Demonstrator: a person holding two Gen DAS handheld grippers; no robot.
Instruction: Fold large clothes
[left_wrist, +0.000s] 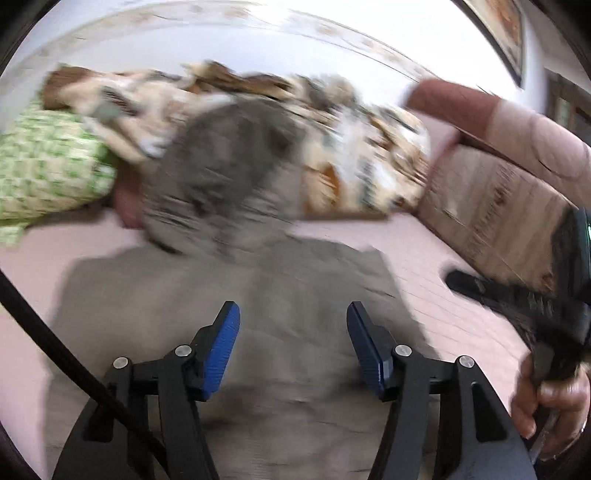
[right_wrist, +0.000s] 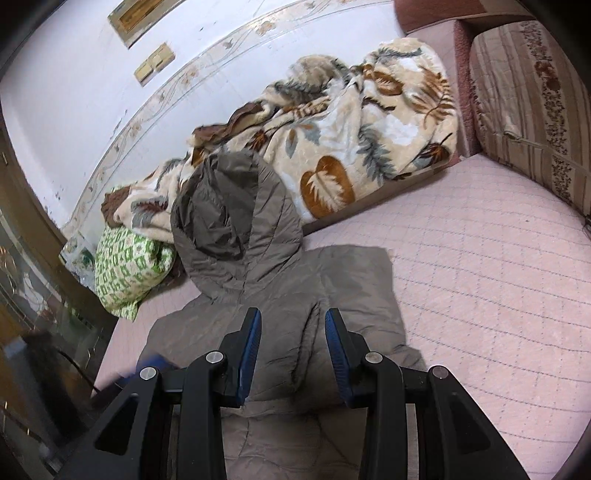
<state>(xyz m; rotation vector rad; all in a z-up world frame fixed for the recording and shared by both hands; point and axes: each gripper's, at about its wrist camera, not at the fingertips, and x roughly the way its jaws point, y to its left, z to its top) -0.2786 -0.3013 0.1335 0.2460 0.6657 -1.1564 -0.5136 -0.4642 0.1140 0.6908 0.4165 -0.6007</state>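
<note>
Open right claw, jacket lengthwise, hood farthest

A home bedroom. A bed with a pink quilted cover fills the view, a rumpled leaf-print blanket heaped along the white wall. A green-patterned pillow lies beside the blanket, a striped floral bolster at the bed's end. A framed picture hangs on the wall, above a painted floral border.
</note>
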